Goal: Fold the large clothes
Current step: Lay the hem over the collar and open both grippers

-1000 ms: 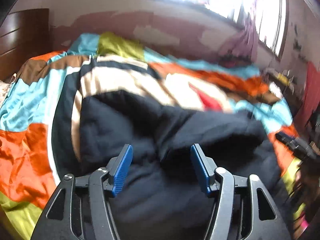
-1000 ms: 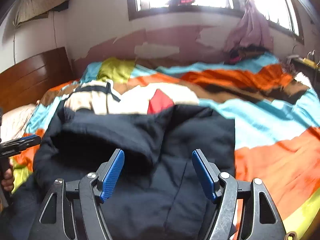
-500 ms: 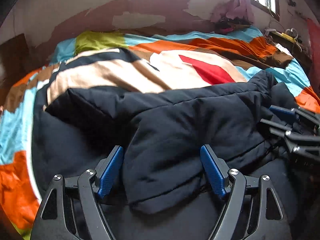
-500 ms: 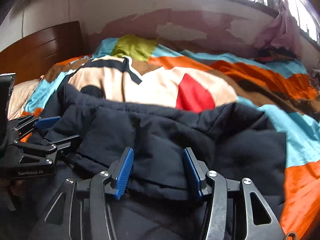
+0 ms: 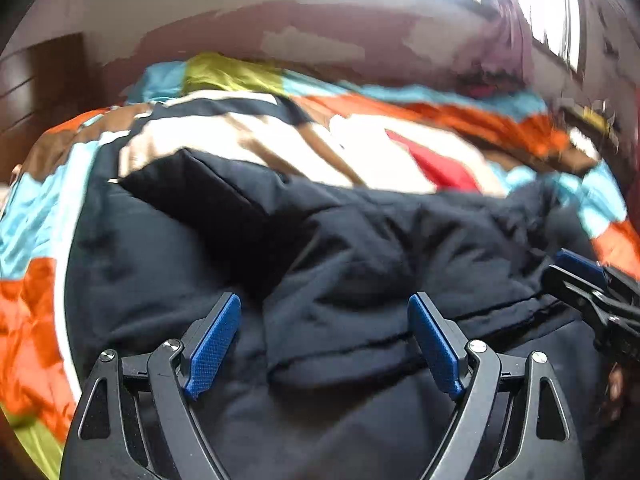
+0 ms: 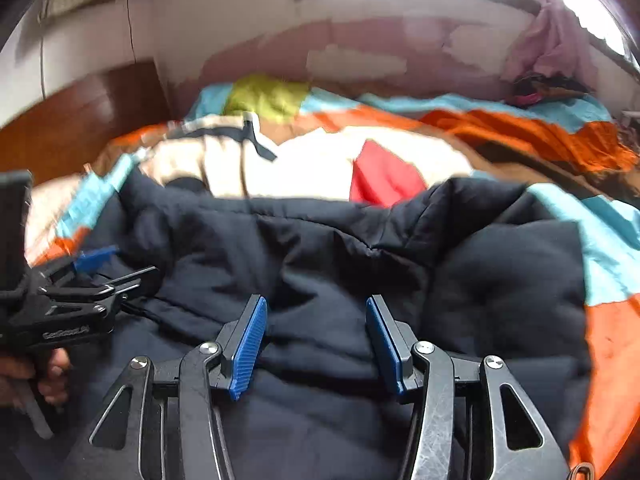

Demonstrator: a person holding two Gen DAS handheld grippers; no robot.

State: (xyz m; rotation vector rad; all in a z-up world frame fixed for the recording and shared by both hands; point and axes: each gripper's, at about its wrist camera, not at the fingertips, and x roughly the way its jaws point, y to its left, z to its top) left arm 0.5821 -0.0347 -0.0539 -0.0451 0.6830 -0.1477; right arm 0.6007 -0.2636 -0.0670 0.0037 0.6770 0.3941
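Observation:
A dark navy padded jacket [image 5: 360,240] [image 6: 360,248] lies rumpled on the bed, its upper part folded over toward me. My left gripper [image 5: 324,304] hovers low over the jacket's near left side. Its jaws are opening wide, with fabric lying under the gap and neither pad pressing on it. It also shows at the left edge of the right wrist view [image 6: 116,268], held by a hand [image 6: 48,372]. My right gripper [image 6: 316,302] has narrowed on a thick fold of the jacket, which fills the space between its blue pads [image 6: 248,340]. It appears at the right edge of the left wrist view [image 5: 568,272].
The bed carries a patchwork cover [image 5: 32,300] [image 6: 608,352] in orange, turquoise, green and brown. A cream, black and red cloth [image 5: 360,148] [image 6: 312,164] lies beyond the jacket. A wooden headboard [image 6: 80,120] stands left. Pink cloth [image 6: 548,44] hangs by the window.
Both grippers came lower and closer to the jacket. The left jaws widened. The right jaws narrowed onto a fold. The jacket's upper part now lies folded across its front.

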